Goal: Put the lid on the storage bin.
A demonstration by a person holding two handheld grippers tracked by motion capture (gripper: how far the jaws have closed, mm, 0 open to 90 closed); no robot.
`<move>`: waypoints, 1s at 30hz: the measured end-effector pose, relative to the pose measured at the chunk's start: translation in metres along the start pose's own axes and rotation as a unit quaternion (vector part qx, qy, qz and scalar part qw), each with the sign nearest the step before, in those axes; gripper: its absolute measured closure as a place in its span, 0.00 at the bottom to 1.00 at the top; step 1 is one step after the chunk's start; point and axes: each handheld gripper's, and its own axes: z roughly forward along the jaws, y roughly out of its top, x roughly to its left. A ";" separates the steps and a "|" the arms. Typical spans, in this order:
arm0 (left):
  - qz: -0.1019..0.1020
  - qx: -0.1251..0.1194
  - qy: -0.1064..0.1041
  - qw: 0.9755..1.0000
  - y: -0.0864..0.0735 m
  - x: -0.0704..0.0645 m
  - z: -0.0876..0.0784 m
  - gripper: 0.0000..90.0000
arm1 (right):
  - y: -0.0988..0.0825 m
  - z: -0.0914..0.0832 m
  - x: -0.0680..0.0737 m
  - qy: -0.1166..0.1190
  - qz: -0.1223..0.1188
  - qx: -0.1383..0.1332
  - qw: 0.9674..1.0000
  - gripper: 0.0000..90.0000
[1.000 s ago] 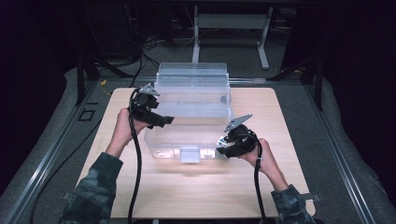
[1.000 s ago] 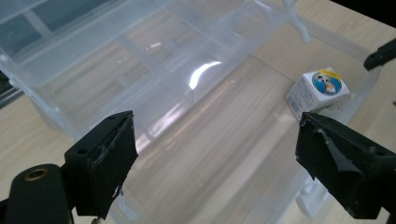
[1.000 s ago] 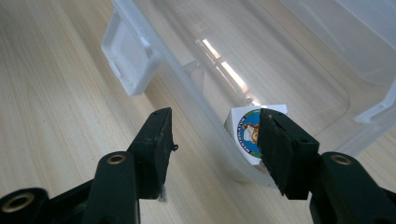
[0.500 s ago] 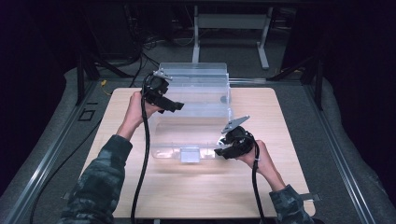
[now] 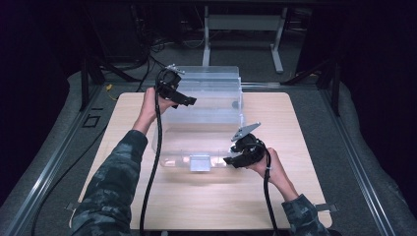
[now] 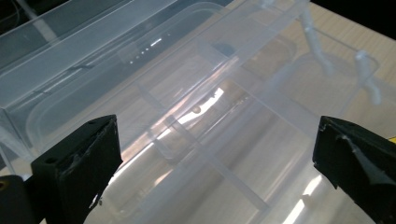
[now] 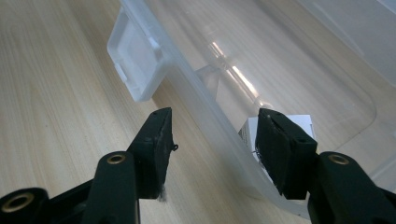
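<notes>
A clear plastic box (image 5: 196, 140) stands on the wooden tabletop (image 5: 314, 196) with its lid (image 5: 211, 81) raised at the back. My left gripper (image 5: 187, 101) is at the box's far left corner, beside the lid. Its jaws have just been opening and stand wide apart with nothing held; the ribbed clear lid (image 6: 205, 93) lies beyond the left gripper (image 6: 217, 154). My right gripper (image 5: 231, 161) is at the near right of the box. The right gripper (image 7: 215, 140) straddles the front rim (image 7: 210, 126), one jaw outside, one inside, with a gap at the outer jaw. The front latch (image 7: 135, 60) hangs to its left.
A white label (image 7: 299, 123) is stuck on the box near the inner jaw. The latch (image 5: 199, 162) sits mid-front of the box. Grey matting (image 5: 364, 147) and metal rails surround the table; a stand's legs (image 5: 241, 29) and cables lie behind it.
My left hand has moved away from me along the box's left side, up to the raised lid, and its jaws have spread. The right gripper has stayed at the front rim.
</notes>
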 end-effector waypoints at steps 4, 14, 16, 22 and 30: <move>-0.012 -0.007 -0.005 1.000 0.003 0.005 0.006 0.07 | -0.001 -0.001 -0.001 -0.002 0.002 -0.003 1.000 0.51; -0.004 0.009 0.027 1.000 0.007 0.013 0.026 0.32 | -0.001 0.003 0.000 -0.007 -0.001 -0.019 1.000 0.59; -0.008 0.001 0.021 1.000 0.005 0.014 0.029 0.41 | -0.001 0.004 0.001 -0.005 -0.003 -0.009 1.000 0.59; -0.009 0.010 0.018 1.000 0.003 0.016 0.036 0.50 | -0.002 0.008 0.001 -0.007 0.000 -0.018 1.000 0.63; -0.006 0.017 0.039 0.999 0.001 0.015 0.044 0.54 | -0.003 0.009 -0.001 -0.009 0.002 -0.031 0.999 0.71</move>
